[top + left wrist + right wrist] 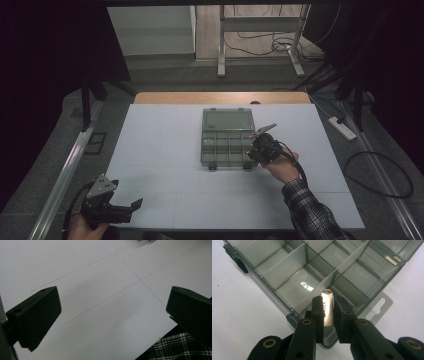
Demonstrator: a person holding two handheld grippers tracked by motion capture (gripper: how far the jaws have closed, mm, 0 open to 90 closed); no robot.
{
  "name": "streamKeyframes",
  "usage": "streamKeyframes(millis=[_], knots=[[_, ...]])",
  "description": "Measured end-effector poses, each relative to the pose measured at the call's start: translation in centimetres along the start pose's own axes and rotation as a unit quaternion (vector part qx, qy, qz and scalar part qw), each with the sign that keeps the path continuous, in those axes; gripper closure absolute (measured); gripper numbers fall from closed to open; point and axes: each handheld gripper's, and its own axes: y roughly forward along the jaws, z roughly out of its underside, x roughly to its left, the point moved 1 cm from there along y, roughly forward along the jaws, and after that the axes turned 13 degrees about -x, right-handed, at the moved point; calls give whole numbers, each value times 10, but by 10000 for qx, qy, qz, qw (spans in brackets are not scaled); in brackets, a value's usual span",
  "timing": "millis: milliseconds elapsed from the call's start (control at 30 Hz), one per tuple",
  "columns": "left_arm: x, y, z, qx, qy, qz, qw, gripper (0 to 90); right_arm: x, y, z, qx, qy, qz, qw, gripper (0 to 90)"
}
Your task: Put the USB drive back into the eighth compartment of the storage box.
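Note:
A clear grey organizer box [206,150] lies on the white tabletop [165,150] with its lid [227,120] folded back. My right gripper [260,146] is at the box's near right corner. In the right gripper view, the right gripper [328,300] is shut on a small flat metal piece [327,308] with lettering, held upright over a corner compartment of the box [287,270]. My left gripper [127,207] rests at the table's near left corner. In its own view the left gripper [112,296] stands open over bare white surface.
Another small shiny strip [393,260] lies in a far compartment. A plaid sleeve [310,210] reaches in from the bottom right. A power strip [342,127] and cables [380,175] lie on the floor to the right of the table.

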Motion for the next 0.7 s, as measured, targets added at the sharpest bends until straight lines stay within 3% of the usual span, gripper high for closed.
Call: streamKeyframes(millis=[200, 467, 700], knots=[[0, 0, 0, 0, 3, 2, 10000, 0, 1, 3, 2, 83, 34, -40, 10000, 770], [0, 0, 0, 9, 17, -4, 10000, 0, 1, -3, 0, -113, 45, 60, 9999, 590], [-1, 0, 0, 16, 22, -6, 10000, 0, 2, -6, -2, -203, 229, -58, 9995, 489]])
